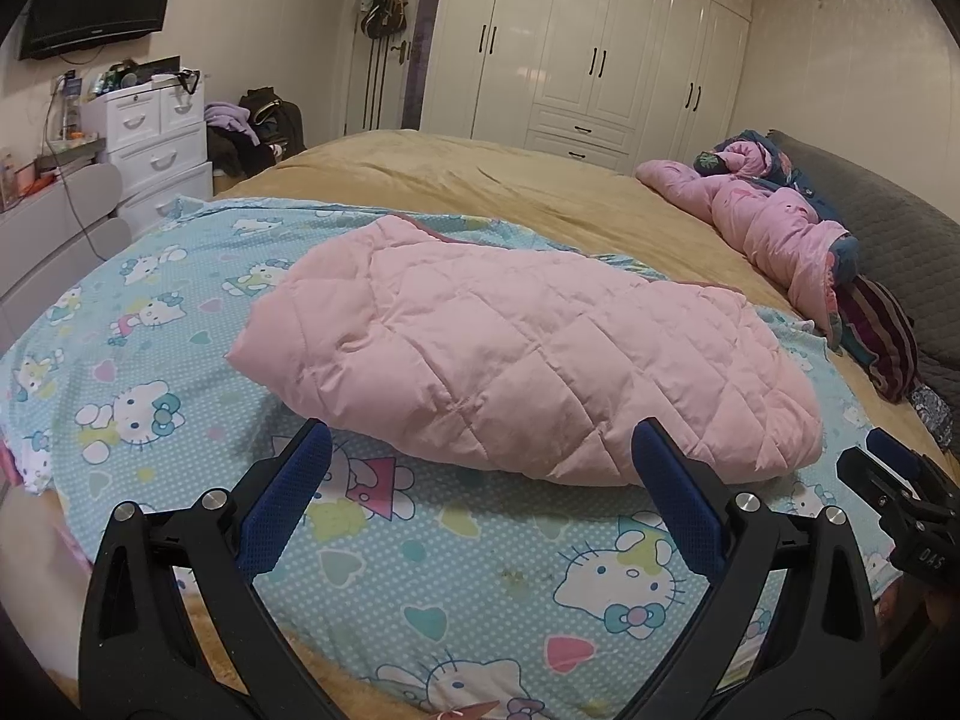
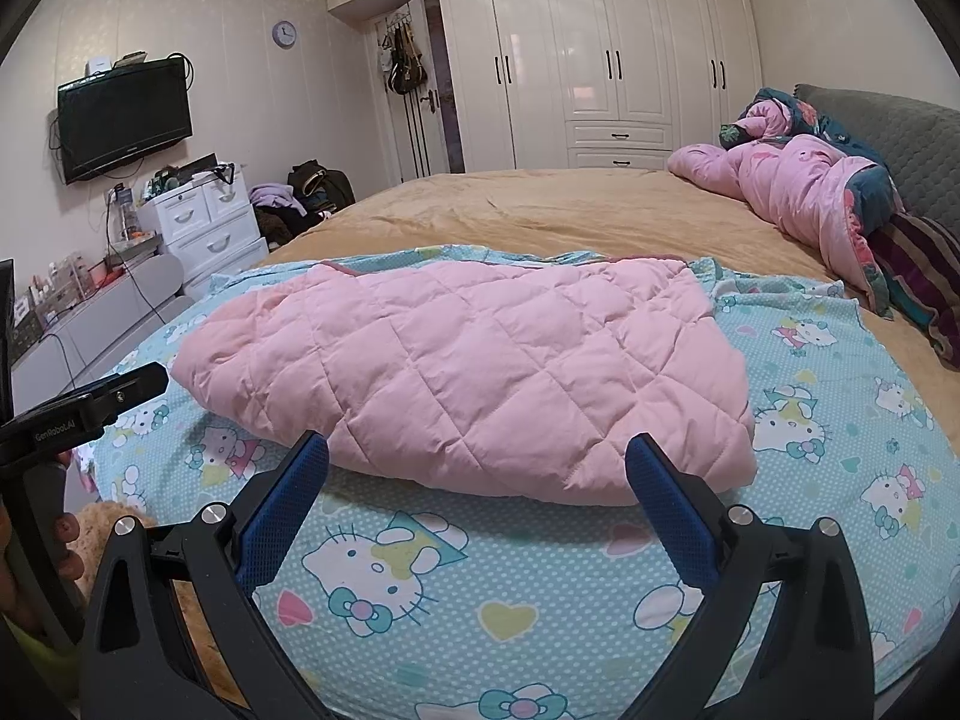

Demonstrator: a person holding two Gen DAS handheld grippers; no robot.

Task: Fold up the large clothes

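Observation:
A pink quilted jacket (image 1: 510, 354) (image 2: 474, 372) lies folded into a puffy bundle on a light blue cartoon-cat sheet (image 1: 420, 588) (image 2: 456, 588) spread over the bed. My left gripper (image 1: 480, 444) is open just short of the bundle's near edge, nothing between its blue pads. My right gripper (image 2: 477, 456) is open too, at the same near edge, its fingers on either side of the jacket's front without touching it. Each gripper shows in the other's view: the right one (image 1: 900, 498) at the right edge, the left one (image 2: 90, 408) at the left edge with a hand on it.
A tan bedspread (image 1: 456, 180) covers the bed beyond the sheet. Crumpled pink and dark bedding (image 2: 804, 192) lies by the grey headboard (image 2: 900, 138). White drawers (image 1: 162, 144), a wall TV (image 2: 123, 117), a clothes pile (image 1: 252, 132) and white wardrobes (image 2: 600, 60) ring the room.

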